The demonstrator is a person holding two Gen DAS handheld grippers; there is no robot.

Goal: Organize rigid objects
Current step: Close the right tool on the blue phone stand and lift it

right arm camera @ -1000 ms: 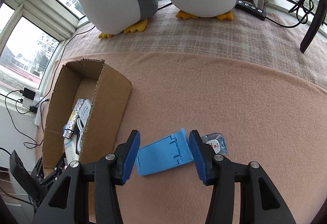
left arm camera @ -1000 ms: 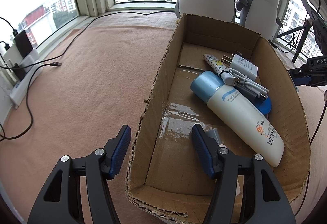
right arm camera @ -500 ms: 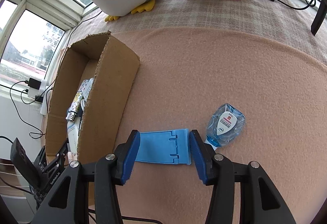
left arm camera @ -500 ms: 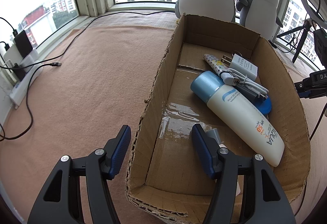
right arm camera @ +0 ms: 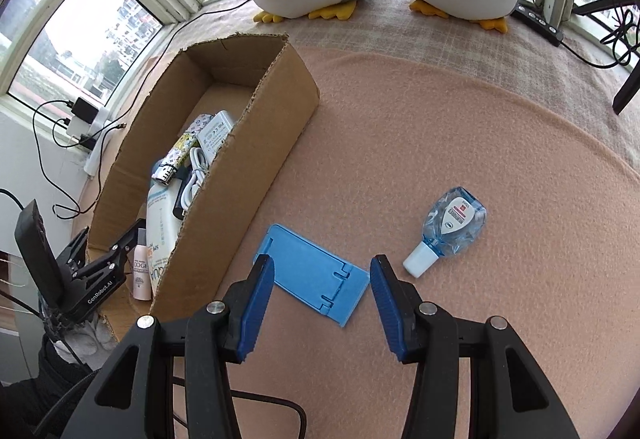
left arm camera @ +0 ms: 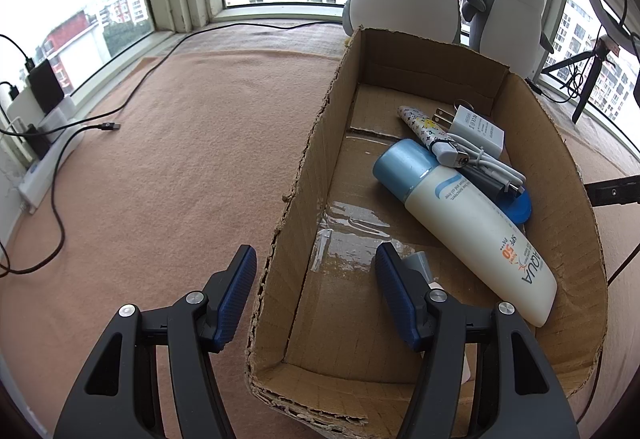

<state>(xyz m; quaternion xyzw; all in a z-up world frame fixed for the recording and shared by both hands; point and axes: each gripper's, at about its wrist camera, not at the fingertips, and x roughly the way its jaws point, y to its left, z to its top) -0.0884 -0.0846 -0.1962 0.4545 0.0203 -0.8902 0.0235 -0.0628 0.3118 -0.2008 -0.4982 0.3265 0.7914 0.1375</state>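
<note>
Blue flat plastic phone stand [right arm camera: 316, 275] lay low in frame centre on the peach blanket [right arm camera: 440, 143], between my spread right gripper [right arm camera: 320, 309] fingers for grasping; my left gripper [left arm camera: 316, 295], also spread, straddled the brown cardboard box [left arm camera: 304, 175] wall, steadying it.

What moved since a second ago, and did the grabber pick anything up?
The right gripper pulled back and up from the blue stand, so more of the small clear bottle and the cardboard box shows. It grabbed nothing; its jaws stay open. The left gripper and everything in the box stayed put.
</note>
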